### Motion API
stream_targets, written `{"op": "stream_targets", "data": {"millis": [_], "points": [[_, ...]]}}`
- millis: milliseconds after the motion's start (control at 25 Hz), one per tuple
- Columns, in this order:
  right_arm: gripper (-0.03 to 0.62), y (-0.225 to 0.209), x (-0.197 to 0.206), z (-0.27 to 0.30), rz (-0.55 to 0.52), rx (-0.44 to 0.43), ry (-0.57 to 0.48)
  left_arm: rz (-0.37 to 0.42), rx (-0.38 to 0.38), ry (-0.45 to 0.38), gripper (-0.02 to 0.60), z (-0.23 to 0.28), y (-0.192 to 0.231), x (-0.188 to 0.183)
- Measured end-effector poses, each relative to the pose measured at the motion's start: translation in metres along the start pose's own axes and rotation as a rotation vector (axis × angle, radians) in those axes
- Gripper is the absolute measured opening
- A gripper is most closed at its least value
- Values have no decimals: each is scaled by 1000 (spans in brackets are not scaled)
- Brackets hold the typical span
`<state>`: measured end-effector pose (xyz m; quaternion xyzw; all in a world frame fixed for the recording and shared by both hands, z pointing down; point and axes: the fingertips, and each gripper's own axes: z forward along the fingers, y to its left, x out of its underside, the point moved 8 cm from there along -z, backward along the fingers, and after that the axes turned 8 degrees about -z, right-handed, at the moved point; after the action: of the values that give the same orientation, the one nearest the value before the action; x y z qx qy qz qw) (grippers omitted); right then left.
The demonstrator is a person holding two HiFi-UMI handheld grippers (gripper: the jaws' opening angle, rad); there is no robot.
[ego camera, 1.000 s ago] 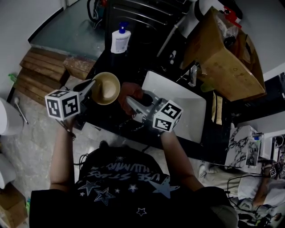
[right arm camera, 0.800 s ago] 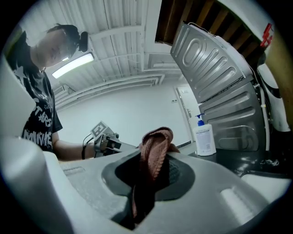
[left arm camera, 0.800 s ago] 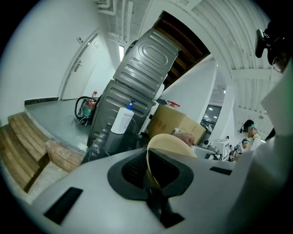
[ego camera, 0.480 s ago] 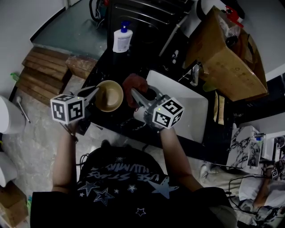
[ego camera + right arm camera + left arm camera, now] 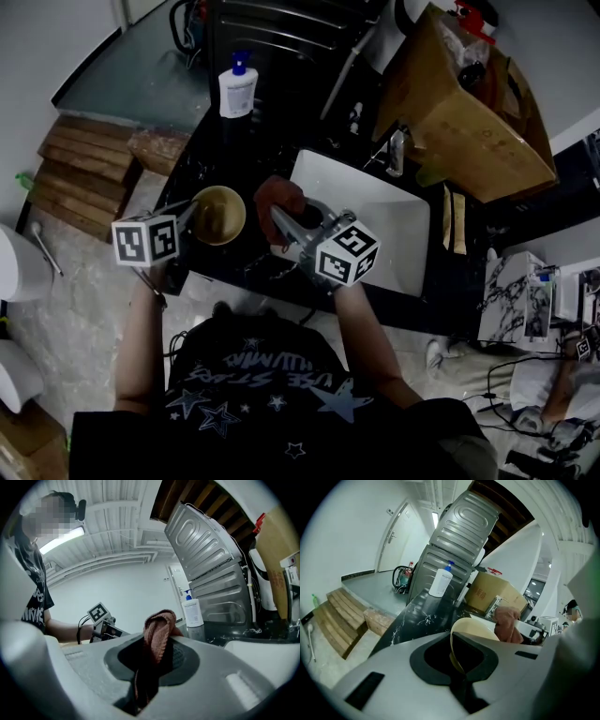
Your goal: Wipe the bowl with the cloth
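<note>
Twice confirming firm grips: pinching bowl rim left of centre with left gripper, clamping cloth with right gripper; lowering both toward surface, cloth just beside bowl, wiping pending.

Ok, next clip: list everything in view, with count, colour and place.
bowl: one, tan, over the counter's left part
cloth: one, reddish-brown, bunched between bowl and sink
sink: one, white, set in the counter right of the cloth
tap: one, metal, behind the sink
pump bottle: one, white with blue top, counter's far end
cardboard box: one, brown, beyond the sink
counter: one, black marbled
wooden steps: one set, brown, left of the counter
left gripper: one, grey, shut on the bowl's rim
right gripper: one, grey, shut on the cloth
</note>
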<state>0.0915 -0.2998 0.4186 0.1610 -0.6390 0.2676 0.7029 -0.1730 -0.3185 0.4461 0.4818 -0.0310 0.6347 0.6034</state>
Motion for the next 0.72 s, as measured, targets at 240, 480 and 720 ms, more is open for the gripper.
{"op": "stream_targets", "data": {"millis": [240,480,720], "points": [[66,-1,3,-16,23,14,-11,-1,-32,19,21,10,-4,8],[66,-6,7,-34,38,21,-11,-17,-72,42,21,15,-5,16],[66,-12,10,-55,58,21,-19,-33,-130,-4,23,13,-9,18]]}}
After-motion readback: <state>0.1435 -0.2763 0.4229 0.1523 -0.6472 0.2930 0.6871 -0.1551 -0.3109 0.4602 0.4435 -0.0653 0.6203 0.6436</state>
